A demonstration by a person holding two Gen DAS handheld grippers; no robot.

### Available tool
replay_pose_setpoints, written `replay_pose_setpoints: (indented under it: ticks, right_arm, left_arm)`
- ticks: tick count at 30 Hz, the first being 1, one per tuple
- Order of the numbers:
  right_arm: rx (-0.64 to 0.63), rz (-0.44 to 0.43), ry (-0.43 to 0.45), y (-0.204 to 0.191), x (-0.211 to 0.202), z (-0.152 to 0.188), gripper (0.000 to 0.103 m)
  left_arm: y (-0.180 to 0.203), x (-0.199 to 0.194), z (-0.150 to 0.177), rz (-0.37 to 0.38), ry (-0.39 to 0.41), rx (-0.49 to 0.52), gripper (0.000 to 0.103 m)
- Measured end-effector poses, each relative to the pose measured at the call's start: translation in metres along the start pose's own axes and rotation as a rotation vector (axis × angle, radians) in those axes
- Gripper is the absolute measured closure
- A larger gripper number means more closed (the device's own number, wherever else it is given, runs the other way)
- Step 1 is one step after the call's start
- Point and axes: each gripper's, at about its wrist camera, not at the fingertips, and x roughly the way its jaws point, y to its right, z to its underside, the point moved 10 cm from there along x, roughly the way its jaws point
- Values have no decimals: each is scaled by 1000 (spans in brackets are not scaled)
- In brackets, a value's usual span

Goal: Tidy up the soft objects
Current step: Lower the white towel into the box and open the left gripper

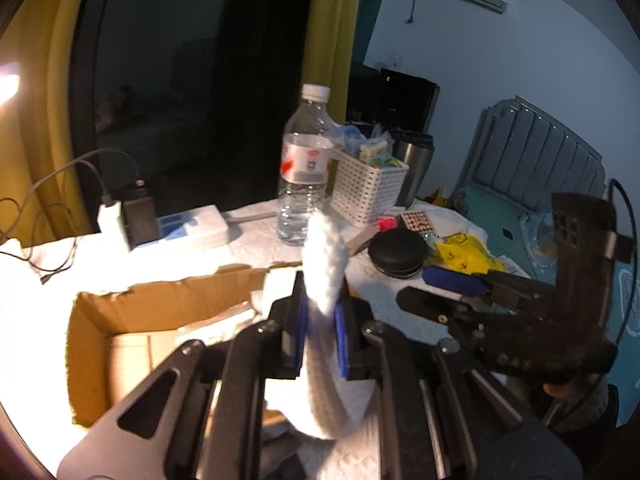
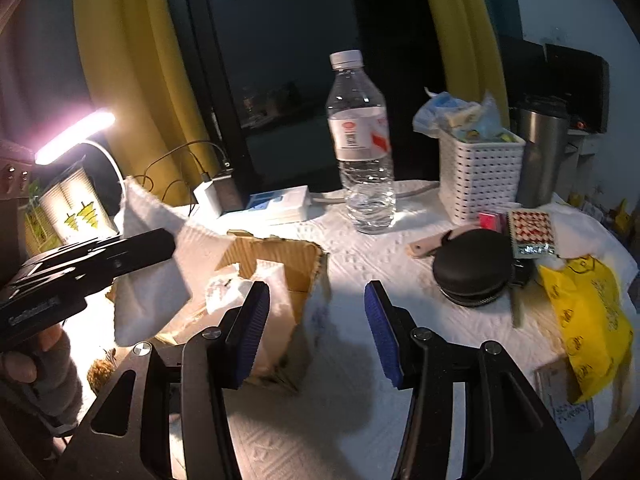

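Over the cardboard box (image 1: 120, 320) we've got the left claw (image 1: 320, 320) clamped on a white cloth (image 1: 324, 268); right claw (image 2: 316, 320) jaws apart, nothing between, above the bench (image 2: 360, 248).

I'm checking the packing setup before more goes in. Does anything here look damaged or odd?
Yes: the cardboard box has a ragged, torn top edge, uneven along its far wall. Otherwise the left gripper is shut on a white cloth, the right gripper is open, and the water bottle stands upright.
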Motion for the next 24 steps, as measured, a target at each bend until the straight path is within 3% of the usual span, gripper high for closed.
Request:
replay_pose_setpoints:
  ticks: [4,7,8,11,22,24]
  right_arm:
    - [20,6,3,11,-6,5,51]
    - [31,11,5,16,-9,9,51]
    - [32,12,6,16,-11,10,51]
    - [36,15,6,19,-13,12,51]
    - [20,16,6,4,-18,13,51]
    - [16,17,5,-1,-19,14,51]
  left_arm:
    - [-1,36,11,-11,-73,5,89]
    - [-12,66,30,-49,-197,-30,76]
    - [-13,68,32,-46,-204,-43,69]
    - [-14,61,30,-30,-189,-65,23]
    - [-12,16,13,6,-98,-53,22]
    - [-13,8,11,32,-84,-65,15]
